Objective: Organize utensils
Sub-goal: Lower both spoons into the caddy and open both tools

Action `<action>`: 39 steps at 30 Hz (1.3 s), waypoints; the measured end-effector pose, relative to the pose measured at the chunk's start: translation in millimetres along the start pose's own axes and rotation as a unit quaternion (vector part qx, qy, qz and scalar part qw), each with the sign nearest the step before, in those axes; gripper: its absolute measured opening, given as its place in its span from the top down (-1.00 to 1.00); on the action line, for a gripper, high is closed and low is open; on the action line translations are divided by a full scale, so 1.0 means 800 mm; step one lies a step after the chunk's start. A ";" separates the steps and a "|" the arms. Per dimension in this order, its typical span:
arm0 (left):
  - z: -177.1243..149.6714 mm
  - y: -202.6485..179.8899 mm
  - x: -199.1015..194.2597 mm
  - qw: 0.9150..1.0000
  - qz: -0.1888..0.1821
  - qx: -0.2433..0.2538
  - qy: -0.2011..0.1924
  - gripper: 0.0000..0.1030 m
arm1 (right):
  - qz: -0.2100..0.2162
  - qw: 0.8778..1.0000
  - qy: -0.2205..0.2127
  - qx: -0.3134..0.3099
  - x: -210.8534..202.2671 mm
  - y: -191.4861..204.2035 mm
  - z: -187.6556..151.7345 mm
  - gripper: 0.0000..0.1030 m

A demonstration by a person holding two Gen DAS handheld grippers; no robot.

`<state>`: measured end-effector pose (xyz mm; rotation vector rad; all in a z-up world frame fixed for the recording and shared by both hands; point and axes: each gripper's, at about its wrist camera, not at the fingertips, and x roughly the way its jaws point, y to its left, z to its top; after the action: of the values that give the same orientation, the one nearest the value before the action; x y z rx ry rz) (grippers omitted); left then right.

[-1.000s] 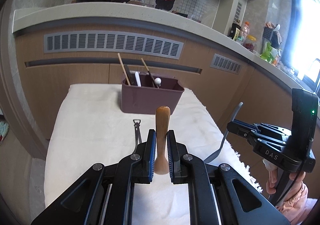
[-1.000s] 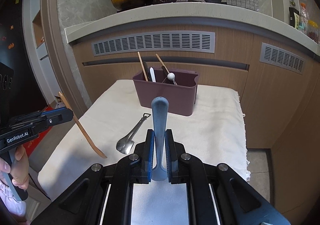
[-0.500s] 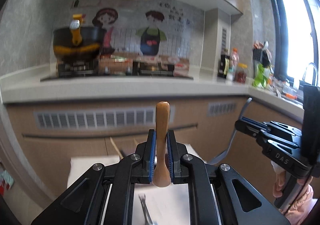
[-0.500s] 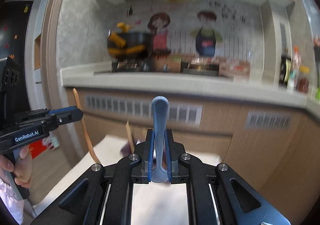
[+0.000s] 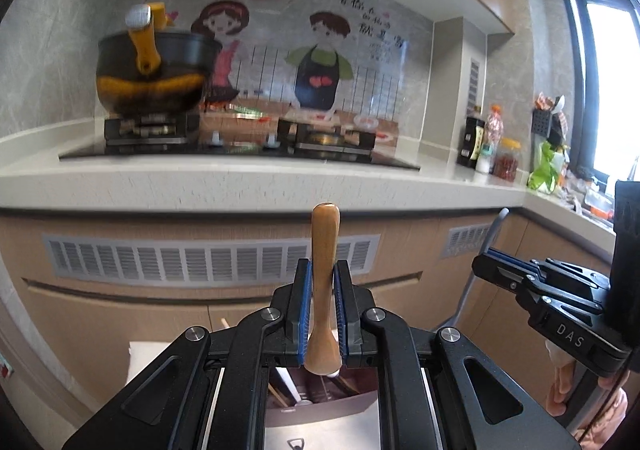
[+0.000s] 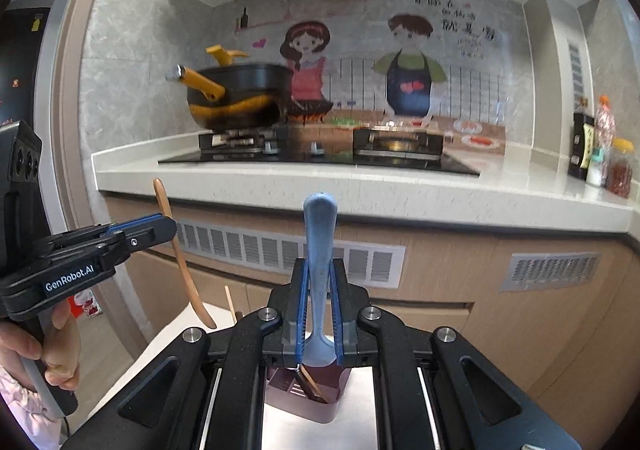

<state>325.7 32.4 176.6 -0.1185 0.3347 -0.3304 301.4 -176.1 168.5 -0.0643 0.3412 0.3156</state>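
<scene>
A: Left gripper — status?
B: Clamped on wooden utensil; handle end sticks up betw. blue pads, wider end hangs below jaws. Seen from right cam, same gripper at far left, person's hand round the grip, wooden piece slanting down past it.

A: Right gripper?
B: Clamped on grey-blue utensil, handle upright betw. pads, broad end below. From left cam it's at right edge, thin grey handle crossing its tips.

A: Utensil holder?
B: Dark plum bin, low in both views, mostly hidden behind gripper frames. Sits on white cloth. Sticks & a dark tool stand inside; which compartment — can't tell. In left cam a bit of a metal item lies on cloth nearer than bin.

A: Background?
B: Pale counter w/ gas hob, black-and-yellow pot on left burner. Cartoon wall sticker behind. Bottles & jars at counter's right end. Vent grille in cabinet front below.
</scene>
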 end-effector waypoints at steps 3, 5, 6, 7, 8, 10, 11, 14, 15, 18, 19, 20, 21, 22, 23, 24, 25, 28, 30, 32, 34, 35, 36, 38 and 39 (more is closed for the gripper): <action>-0.016 0.009 0.029 1.000 -0.004 -0.008 0.023 0.77 | 0.004 1.000 0.019 0.007 0.026 -0.004 -0.012 0.81; -0.027 0.012 0.044 0.999 -0.005 -0.011 0.035 0.78 | 0.008 0.999 0.033 0.011 0.042 -0.006 -0.021 0.81; -0.034 0.016 0.056 0.999 -0.006 -0.013 0.043 0.78 | 0.011 0.999 0.041 0.012 0.051 -0.007 -0.026 0.81; -0.039 0.018 0.064 0.999 -0.007 -0.015 0.050 0.78 | 0.013 0.999 0.047 0.013 0.059 -0.005 -0.031 0.81; -0.045 0.020 0.072 0.998 -0.009 -0.017 0.057 0.78 | 0.015 0.998 0.055 0.014 0.067 -0.006 -0.036 0.81; -0.054 0.022 0.087 0.997 -0.011 -0.019 0.069 0.78 | 0.016 0.997 0.068 0.013 0.083 -0.005 -0.046 0.81; -0.059 0.024 0.094 0.997 -0.012 -0.020 0.076 0.78 | 0.017 0.997 0.077 0.013 0.093 -0.005 -0.052 0.81; -0.078 0.029 0.112 0.995 -0.016 -0.025 0.095 0.78 | 0.019 0.995 0.097 0.018 0.114 -0.006 -0.064 0.81; -0.083 0.029 0.115 0.995 -0.017 -0.027 0.099 0.78 | 0.020 0.994 0.103 0.019 0.121 -0.007 -0.069 0.81; -0.101 0.032 0.128 0.992 -0.018 -0.031 0.119 0.78 | 0.027 0.992 0.125 0.023 0.140 -0.007 -0.084 0.81; -0.105 0.034 0.130 0.992 -0.018 -0.031 0.123 0.78 | 0.029 0.991 0.132 0.024 0.145 -0.007 -0.090 0.81; -0.113 0.033 0.134 0.991 -0.017 -0.032 0.130 0.78 | 0.031 0.990 0.138 0.024 0.150 -0.006 -0.094 0.81; -0.117 0.033 0.137 0.990 -0.017 -0.033 0.135 0.77 | 0.031 0.989 0.144 0.024 0.155 -0.005 -0.100 0.81; -0.123 0.032 0.140 0.989 -0.017 -0.034 0.142 0.77 | 0.032 0.988 0.150 0.023 0.160 -0.003 -0.105 0.81; -0.125 0.032 0.142 0.988 -0.017 -0.034 0.146 0.78 | 0.034 0.986 0.159 0.023 0.165 -0.002 -0.113 0.81; -0.131 0.032 0.144 0.988 -0.017 -0.034 0.153 0.78 | 0.034 0.985 0.165 0.023 0.169 -0.001 -0.118 0.81; -0.136 0.032 0.146 0.987 -0.017 -0.033 0.159 0.77 | 0.035 0.984 0.171 0.024 0.172 -0.001 -0.122 0.81; -0.149 0.030 0.152 0.984 -0.016 -0.034 0.176 0.77 | 0.034 0.982 0.186 0.023 0.183 0.000 -0.138 0.81; -0.154 0.030 0.155 0.982 -0.014 -0.037 0.185 0.77 | 0.036 0.979 0.200 0.025 0.189 0.000 -0.149 0.80; -0.158 0.029 0.155 0.981 -0.014 -0.039 0.191 0.77 | 0.033 0.976 0.213 0.023 0.194 0.001 -0.158 0.78; -0.159 0.028 0.151 0.981 -0.013 -0.040 0.190 0.75 | 0.029 0.974 0.225 0.026 0.195 0.000 -0.163 0.71; -0.158 0.027 0.147 0.981 -0.013 -0.041 0.188 0.75 | 0.026 0.973 0.226 0.025 0.194 0.000 -0.165 0.60; -0.157 0.027 0.142 0.982 -0.013 -0.041 0.186 0.75 | 0.024 0.974 0.225 0.024 0.191 0.000 -0.165 0.48; -0.154 0.025 0.131 0.983 -0.013 -0.039 0.180 0.74 | 0.019 0.976 0.216 0.024 0.181 0.000 -0.164 0.36; -0.152 0.024 0.127 0.983 -0.012 -0.038 0.179 0.74 | 0.016 0.977 0.211 0.023 0.175 0.000 -0.162 0.29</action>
<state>380.6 9.1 28.6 -0.1392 0.7025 -0.3634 384.9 -149.9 -0.7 -0.0798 0.7709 0.3254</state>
